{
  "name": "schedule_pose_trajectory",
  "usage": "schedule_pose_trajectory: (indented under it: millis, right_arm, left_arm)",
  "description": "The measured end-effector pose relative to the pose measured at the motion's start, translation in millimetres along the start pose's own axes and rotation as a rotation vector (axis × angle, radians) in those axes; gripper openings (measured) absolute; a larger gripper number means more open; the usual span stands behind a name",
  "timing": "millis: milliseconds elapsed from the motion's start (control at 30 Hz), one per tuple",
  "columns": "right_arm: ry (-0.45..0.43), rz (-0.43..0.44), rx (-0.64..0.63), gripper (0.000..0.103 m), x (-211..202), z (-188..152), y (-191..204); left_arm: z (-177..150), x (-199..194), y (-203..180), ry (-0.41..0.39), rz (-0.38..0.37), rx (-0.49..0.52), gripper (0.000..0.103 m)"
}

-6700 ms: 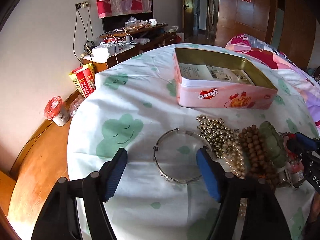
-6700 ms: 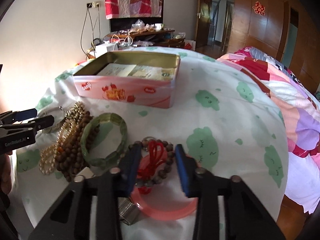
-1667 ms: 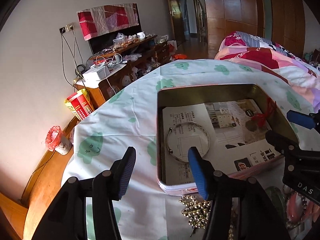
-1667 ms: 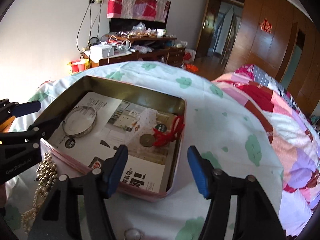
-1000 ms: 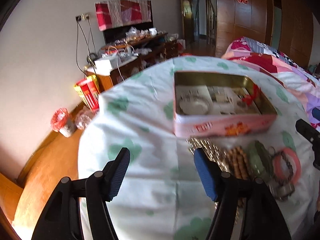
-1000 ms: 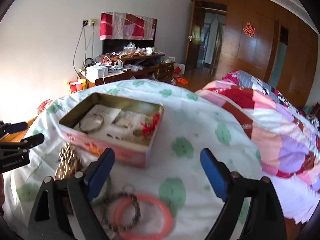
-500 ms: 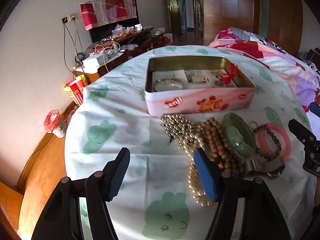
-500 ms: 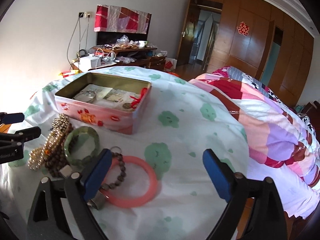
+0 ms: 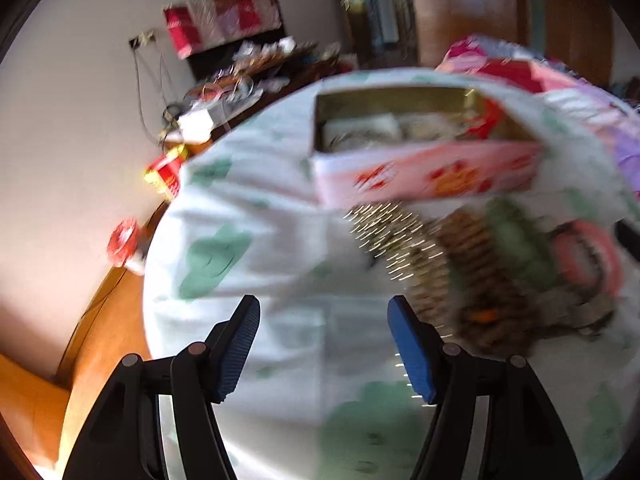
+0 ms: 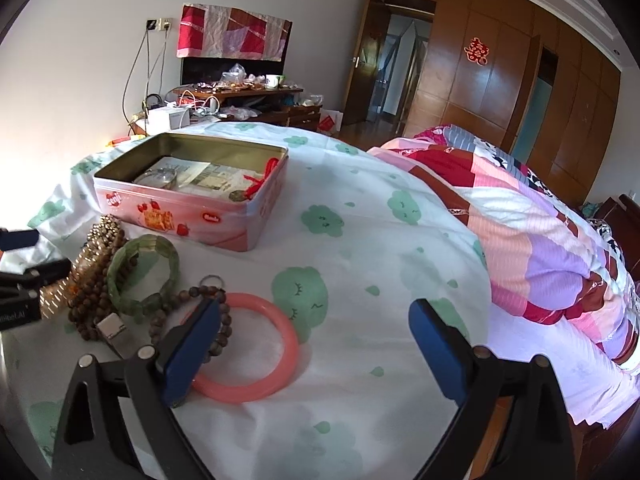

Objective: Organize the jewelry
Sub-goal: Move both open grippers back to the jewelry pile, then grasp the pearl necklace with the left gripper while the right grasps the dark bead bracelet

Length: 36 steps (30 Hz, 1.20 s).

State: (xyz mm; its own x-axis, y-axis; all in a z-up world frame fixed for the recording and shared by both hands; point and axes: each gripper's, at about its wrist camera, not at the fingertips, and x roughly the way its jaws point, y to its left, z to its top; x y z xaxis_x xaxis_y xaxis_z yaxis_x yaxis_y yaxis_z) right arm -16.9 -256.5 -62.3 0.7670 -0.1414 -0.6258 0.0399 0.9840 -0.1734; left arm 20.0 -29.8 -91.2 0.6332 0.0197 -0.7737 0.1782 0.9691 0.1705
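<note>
Two hand-held grippers hover over a table draped in a white cloth (image 10: 360, 248) printed with green clouds; the right gripper (image 10: 314, 344) has its blue pads spread very wide with nothing between them; just beyond and beside its left pad lies a pink bangle (image 10: 256, 360), partly hidden by that pad, flat on the cloth; a dark beaded bracelet (image 10: 200, 304) overlaps the bangle's far left edge; further left of this gripper sit a green stone bracelet (image 10: 144, 276), a heap of brown wooden beads (image 10: 94, 288) and a small silver piece (image 10: 114, 332), all crowded together and touching; ahead and to the left of the gripper stands an open pink tin (image 10: 192, 208), holding a silver bangle (image 10: 158, 178) and a red tasselled charm (image 10: 260, 180) on printed paper.

The left gripper (image 9: 324, 350) also has its blue pads apart, only bare cloth between them; its view is heavily blurred; the pile of jewelry (image 9: 480, 264) lies ahead and to its right, with gold beads (image 9: 388, 232) glinting nearest its right pad; the same tin (image 9: 424, 176) sits farther ahead, beyond the pile; a quilted bed (image 10: 540, 220) lies to the right of the right gripper.
</note>
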Motion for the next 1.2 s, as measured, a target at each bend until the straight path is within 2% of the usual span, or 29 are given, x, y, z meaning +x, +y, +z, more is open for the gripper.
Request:
schedule_pose_trajectory:
  millis: [33,133,233,300,400,433,500,633,800,933,967,1100,1200]
  right_arm:
    - [0.003,-0.006,0.005,0.097,1,-1,-2]
    - [0.015,-0.028,0.026,0.097,5,-2,-9]
    - [0.031,-0.01,0.046,0.097,8,-3,-13]
    - [0.031,0.011,0.043,0.097,8,-4,-12]
    - [0.043,0.022,0.022,0.095,10,-6,-8]
    - [0.044,0.021,0.022,0.095,10,-7,-8]
    - [0.046,0.034,0.032,0.089,10,-7,-10]
    - [0.067,0.054,0.027,0.082,13,-9,-8]
    - [0.118,0.066,-0.002,0.066,24,-15,-2]
    - [0.125,0.074,-0.022,0.063,25,-18,2]
    - [0.125,0.08,-0.023,0.058,25,-19,3]
    - [0.122,0.118,-0.045,0.04,22,-19,10]
    - [0.12,0.115,-0.055,0.039,21,-19,12]
  left_arm:
    - [-1,2,5,0.0,-0.028,-0.025,0.067]
    - [0,3,8,-0.004,-0.015,-0.022,0.067]
    - [-1,2,6,-0.006,-0.017,-0.02,0.066]
    - [2,-2,8,-0.004,-0.044,-0.044,0.065]
    - [5,-12,13,-0.036,-0.019,-0.067,0.065]
    - [7,-16,17,-0.049,-0.031,-0.09,0.065]
    - [9,-19,18,-0.063,-0.059,-0.106,0.065]
    - [5,-13,7,-0.041,-0.095,-0.074,0.065]
    - [1,-5,-1,-0.015,-0.105,-0.045,0.065]
    - [-1,-7,-8,-0.021,-0.114,-0.014,0.065]
    - [-1,-8,-9,-0.02,-0.12,-0.011,0.065]
    - [3,-15,0,-0.041,-0.108,-0.049,0.065]
    - [7,-23,7,-0.071,-0.105,-0.085,0.065]
